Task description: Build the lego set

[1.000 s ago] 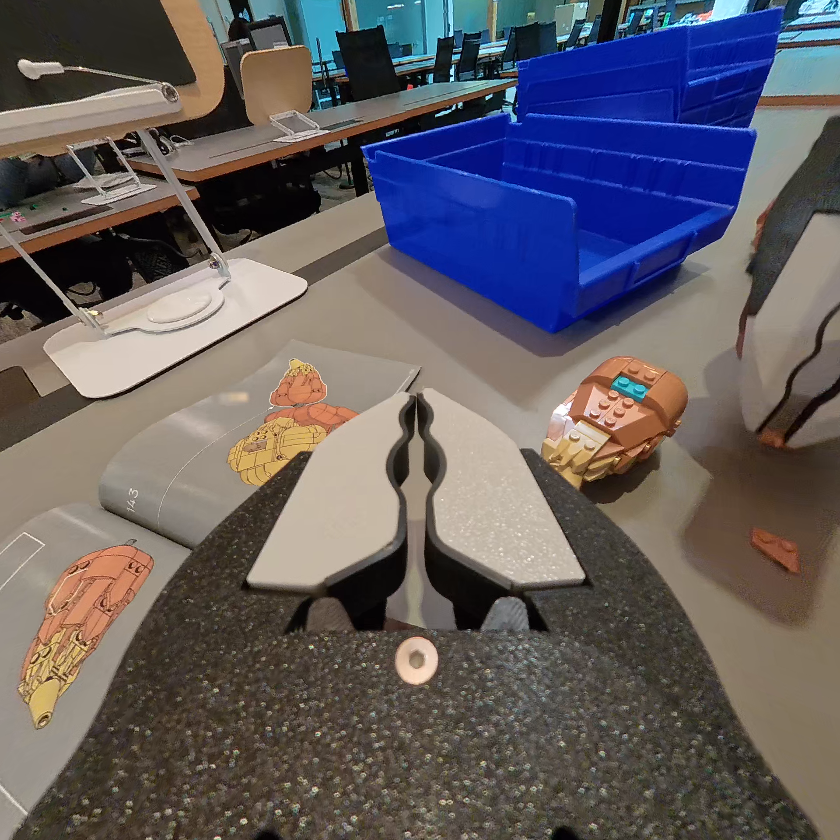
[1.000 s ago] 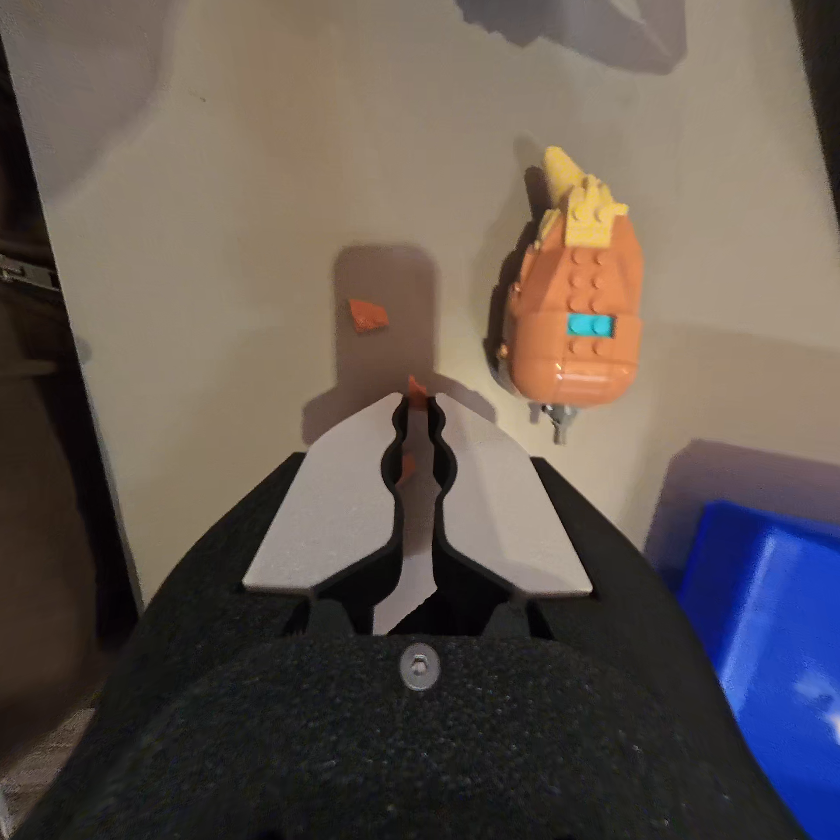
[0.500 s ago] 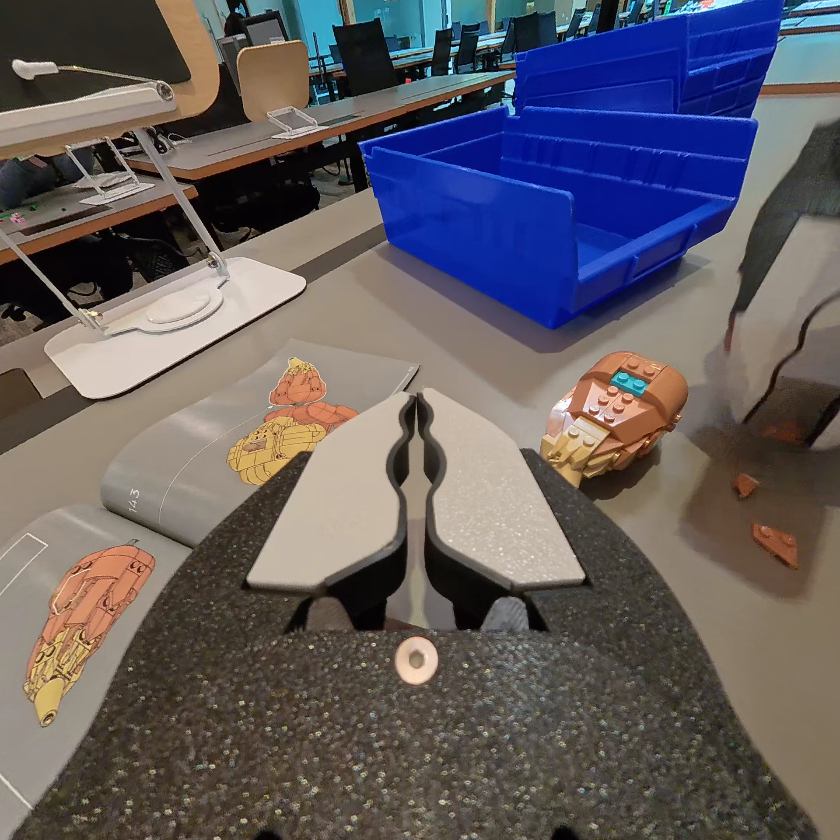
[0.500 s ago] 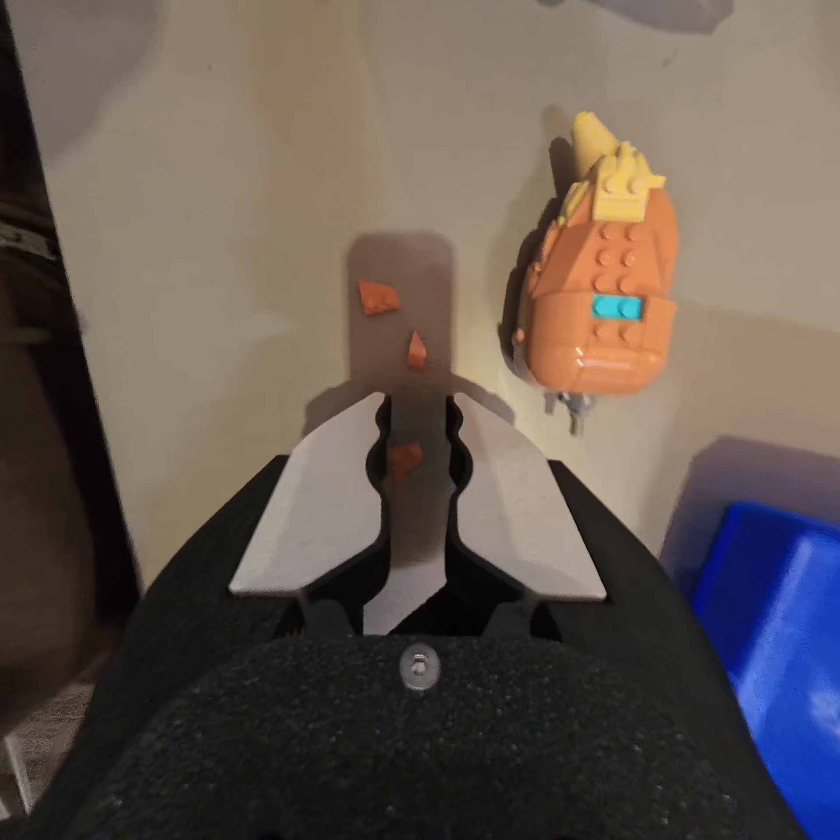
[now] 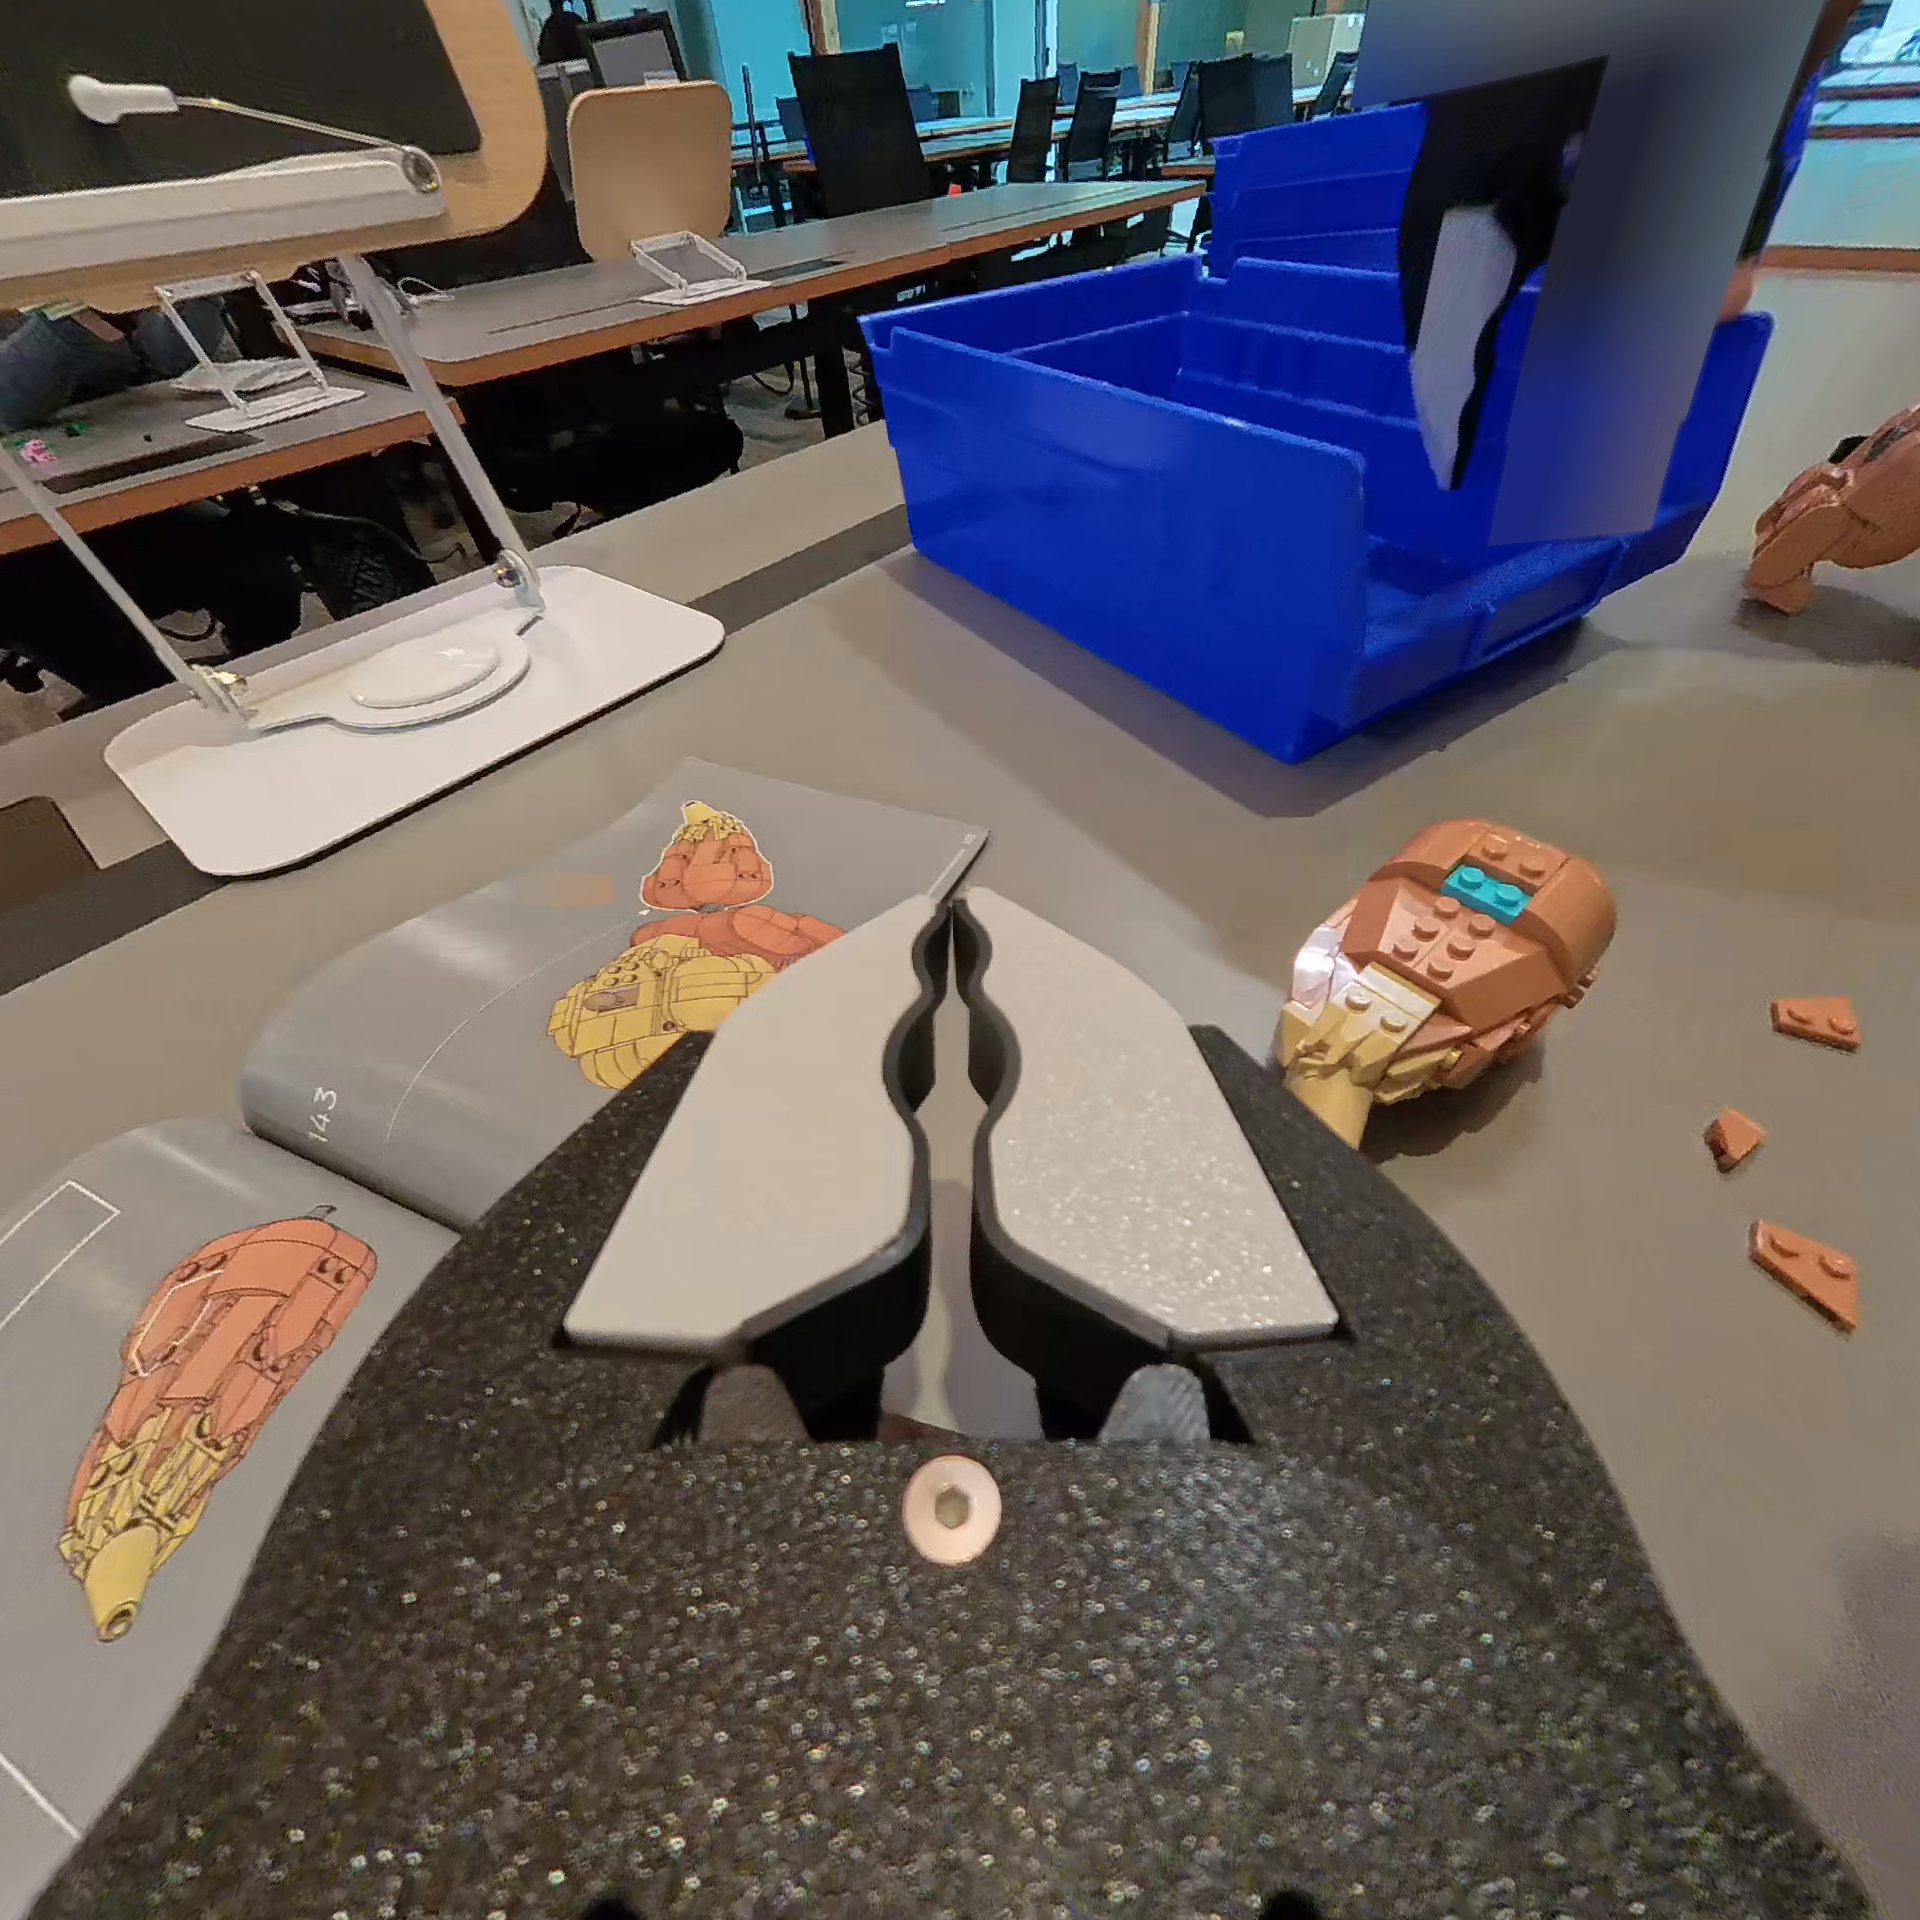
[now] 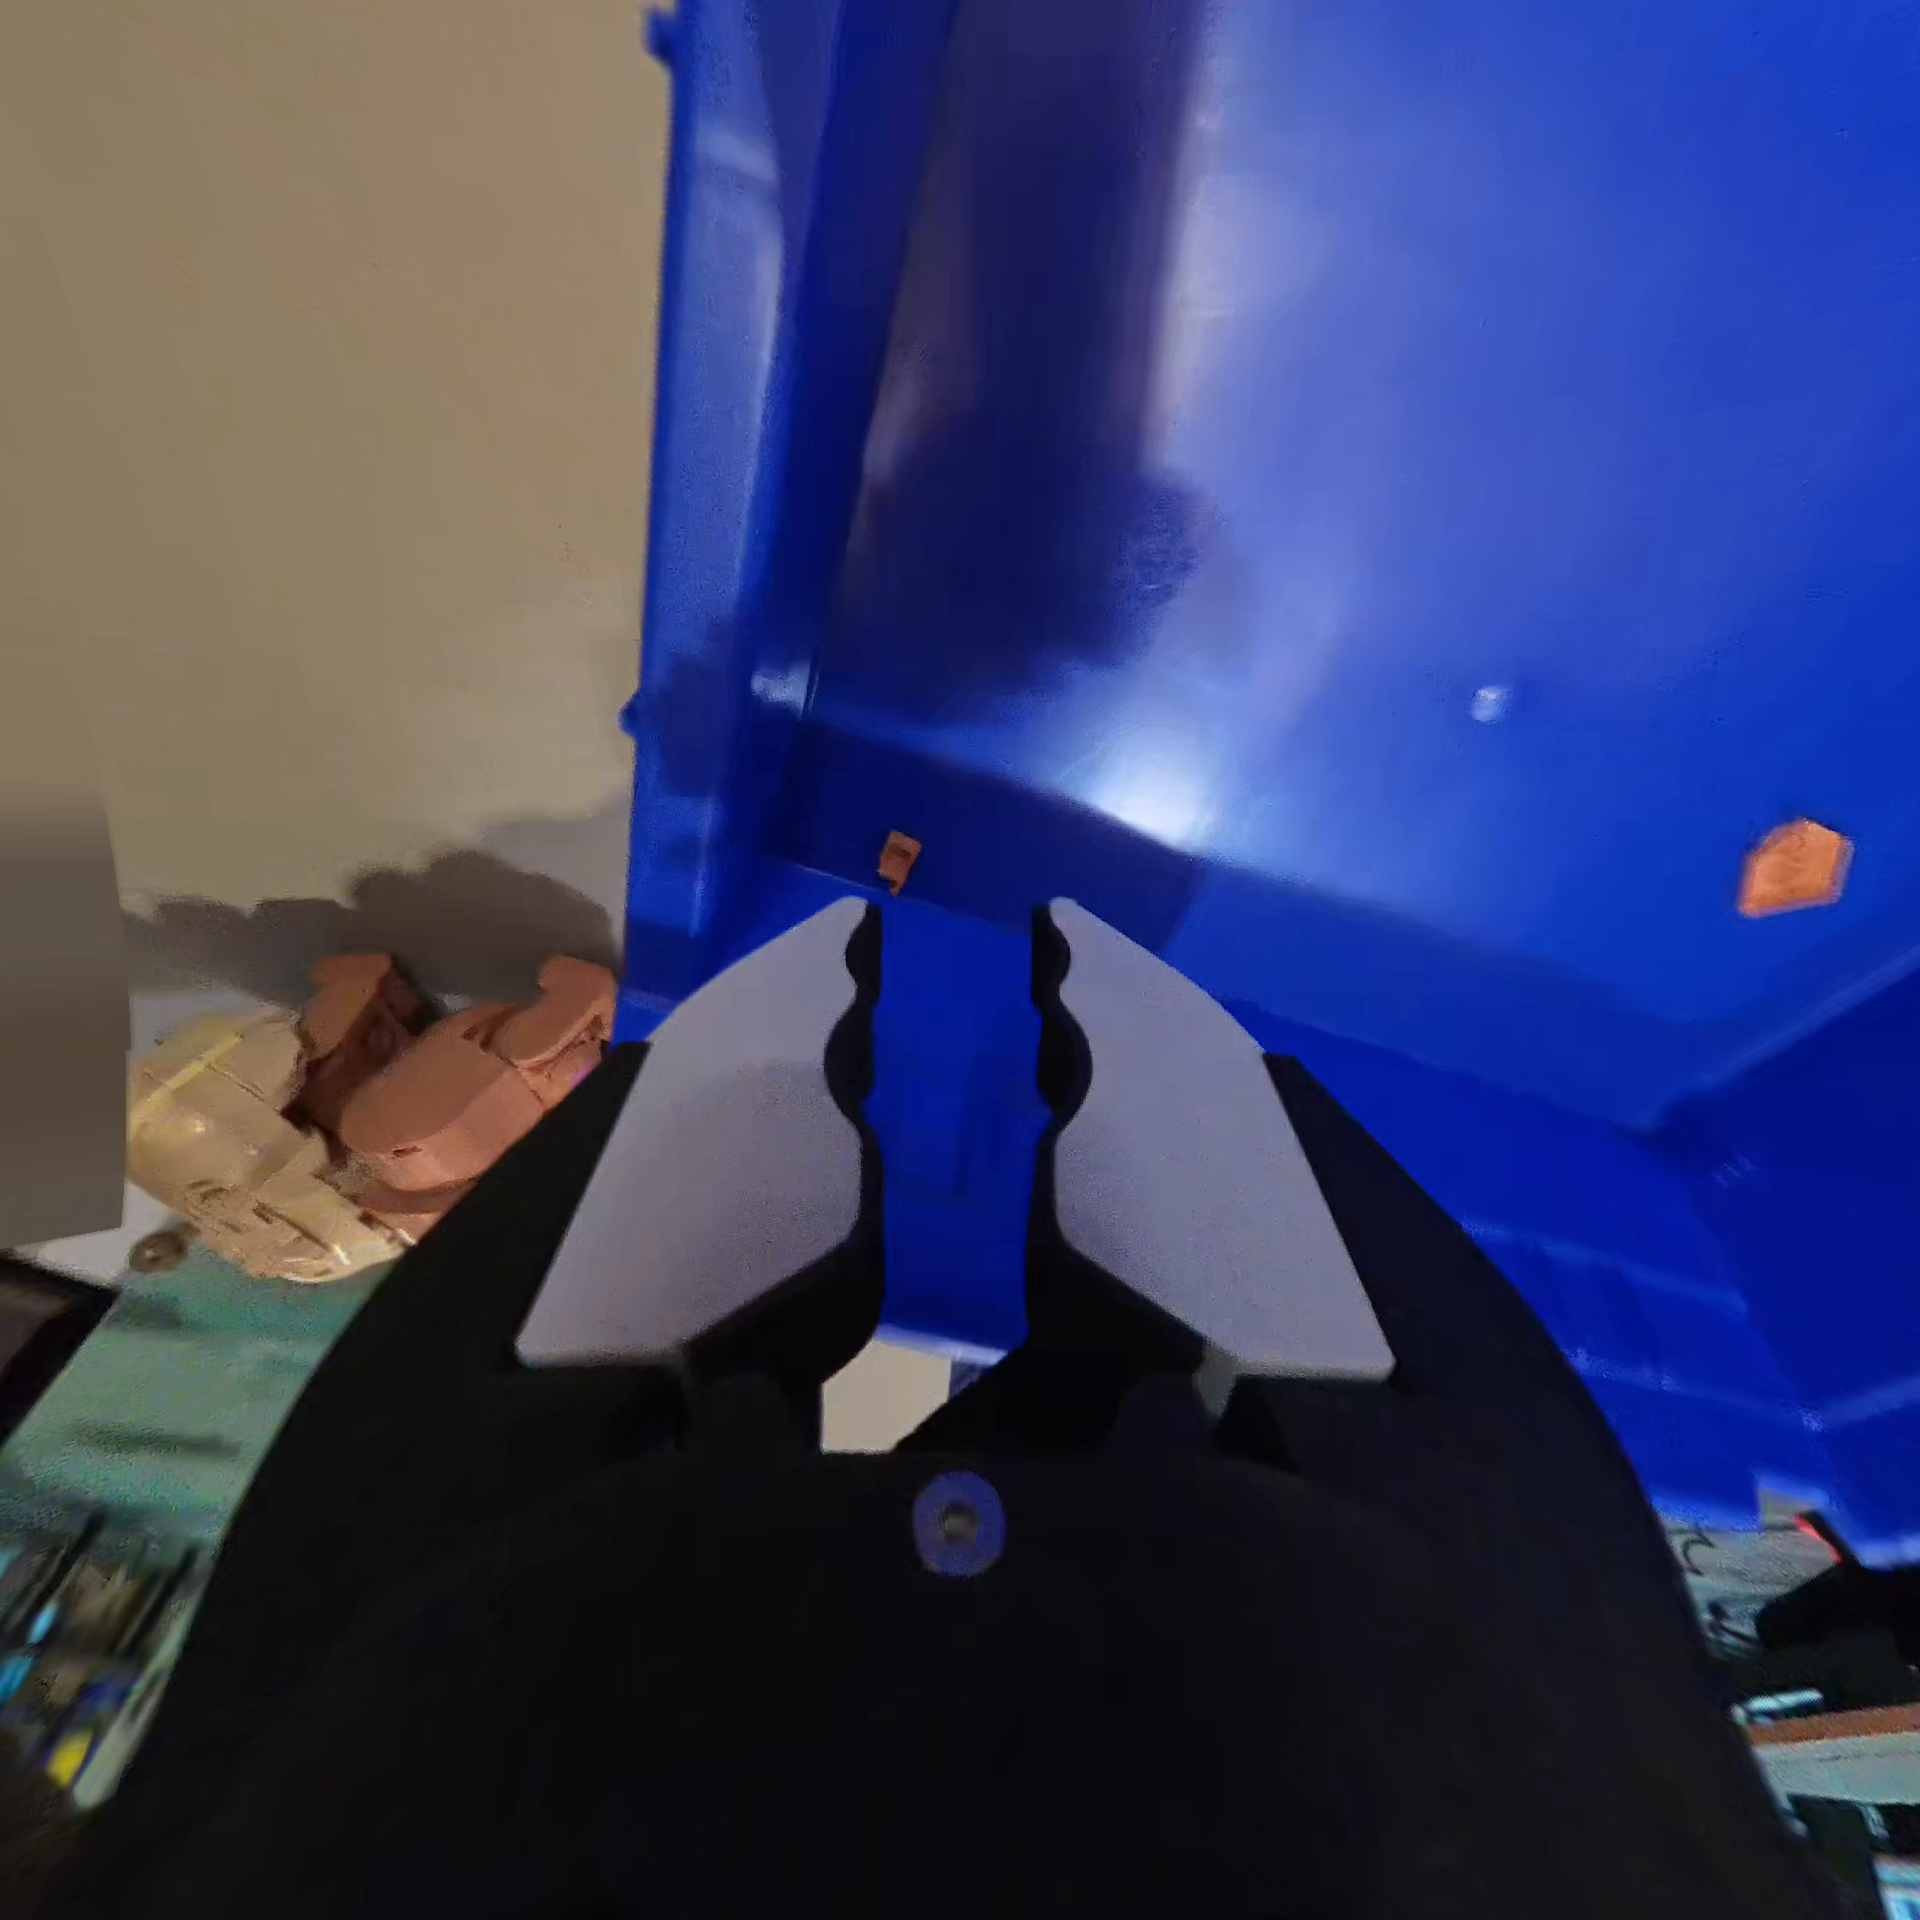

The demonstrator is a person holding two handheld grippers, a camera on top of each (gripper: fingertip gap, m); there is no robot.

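My left gripper [image 5: 952, 914] is shut and empty, held over the open instruction booklet [image 5: 436, 997]. A brown and tan lego model [image 5: 1455, 977] with a teal brick lies on the grey table to its right. Three small brown lego plates [image 5: 1813, 1023] lie loose right of it. My right gripper [image 6: 951, 914] is open and empty above the front edge of a blue bin [image 6: 1351, 520]. In the bin lie a small orange piece [image 6: 897, 860] and a larger orange piece [image 6: 1795, 868]. The right gripper also shows over the bin in the left wrist view [image 5: 1465, 312].
A second brown and cream lego model [image 6: 343, 1122] lies beside the bin; part of it shows in the left wrist view [image 5: 1849, 520]. A white tablet stand [image 5: 395, 675] is at the back left. A second blue bin [image 5: 1309, 208] stands behind the first. The left gripper's tips are roughly 35 cm from the right gripper's. To the small orange piece [image 6: 897, 860]: right tips about 4 cm, left tips about 35 cm.
My right gripper opened, dropped a small brown piece beside the other loose plates, then rose and swung over the blue bin. The left gripper has barely moved.
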